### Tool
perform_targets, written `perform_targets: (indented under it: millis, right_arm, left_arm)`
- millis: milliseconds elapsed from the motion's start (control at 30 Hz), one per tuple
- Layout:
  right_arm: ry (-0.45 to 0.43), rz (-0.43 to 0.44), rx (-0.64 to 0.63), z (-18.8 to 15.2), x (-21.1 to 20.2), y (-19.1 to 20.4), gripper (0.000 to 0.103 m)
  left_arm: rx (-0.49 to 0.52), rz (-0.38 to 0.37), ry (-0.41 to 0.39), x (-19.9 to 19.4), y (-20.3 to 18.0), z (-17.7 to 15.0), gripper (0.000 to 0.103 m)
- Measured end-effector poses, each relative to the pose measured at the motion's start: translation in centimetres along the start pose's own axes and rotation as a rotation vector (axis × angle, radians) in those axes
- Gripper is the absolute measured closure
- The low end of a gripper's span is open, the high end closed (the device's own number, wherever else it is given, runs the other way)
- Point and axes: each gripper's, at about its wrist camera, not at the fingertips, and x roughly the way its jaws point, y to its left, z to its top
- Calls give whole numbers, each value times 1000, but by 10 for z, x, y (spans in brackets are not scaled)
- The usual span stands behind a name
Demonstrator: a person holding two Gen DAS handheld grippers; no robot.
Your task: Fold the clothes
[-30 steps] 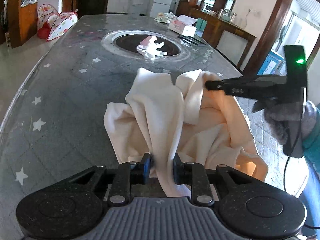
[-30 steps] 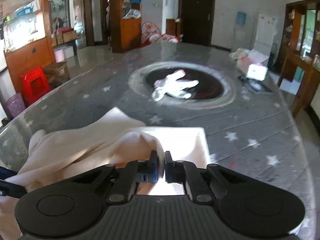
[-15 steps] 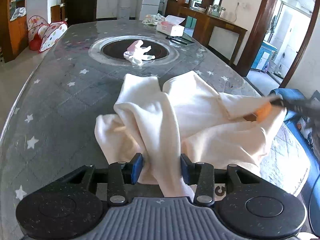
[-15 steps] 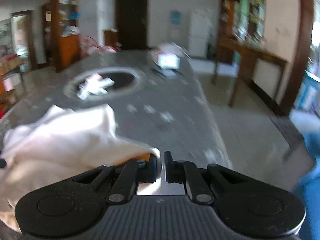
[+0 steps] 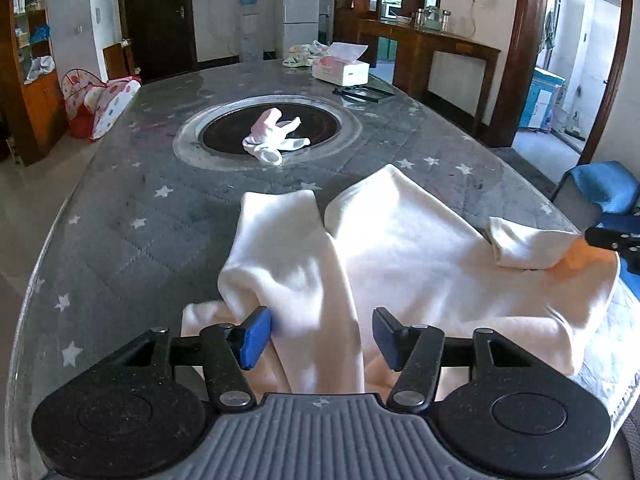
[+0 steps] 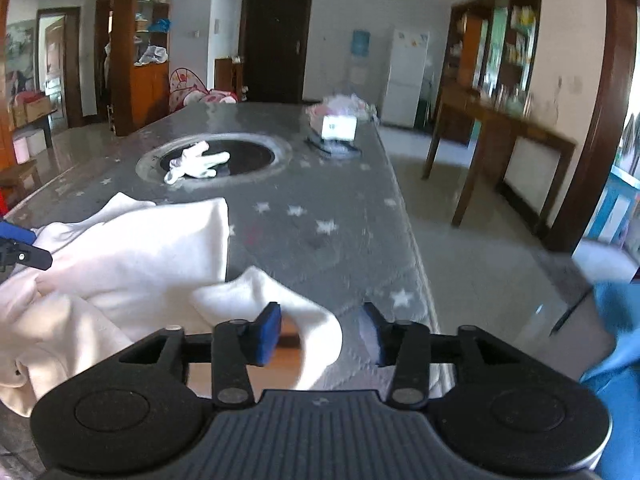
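A cream garment (image 5: 392, 252) lies rumpled on the near end of the grey star-patterned table (image 5: 132, 216). In the left wrist view my left gripper (image 5: 320, 332) has its jaws opening; a fold of the cloth runs loosely between the blue pads, which do not press on it. In the right wrist view my right gripper (image 6: 320, 330) is also opening, with a corner of the garment (image 6: 132, 248) lying between its pads, free of them. The right gripper's finger tip (image 5: 612, 238) shows at the left view's right edge, beside a cuff of the cloth.
Small white garments (image 5: 272, 138) lie on the round dark inset (image 5: 328, 120) in the table's middle. A tissue box (image 5: 340, 70) and a dark flat object (image 5: 364, 94) sit at the far end. A blue chair (image 5: 600, 196) stands by the table's right edge.
Both grippers were shut on the cream cloth and have opened, letting it go. The right gripper swung out to the right, spreading the garment flatter on the table.
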Motion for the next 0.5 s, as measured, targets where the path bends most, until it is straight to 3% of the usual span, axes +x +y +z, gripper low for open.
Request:
perform_targets:
  millis: [133,300,500]
  right_arm:
    - [-10,35,-5,2,0,4,55]
    - [52,157,-48,3,24,24,54]
    - [97,220,-103,1,54,52,59]
  left_arm:
    - [-3,7,-3,6,0,3,34]
    - [9,10,4,17,-4,6,32]
    - [27,9,-12,21,-9,12,32]
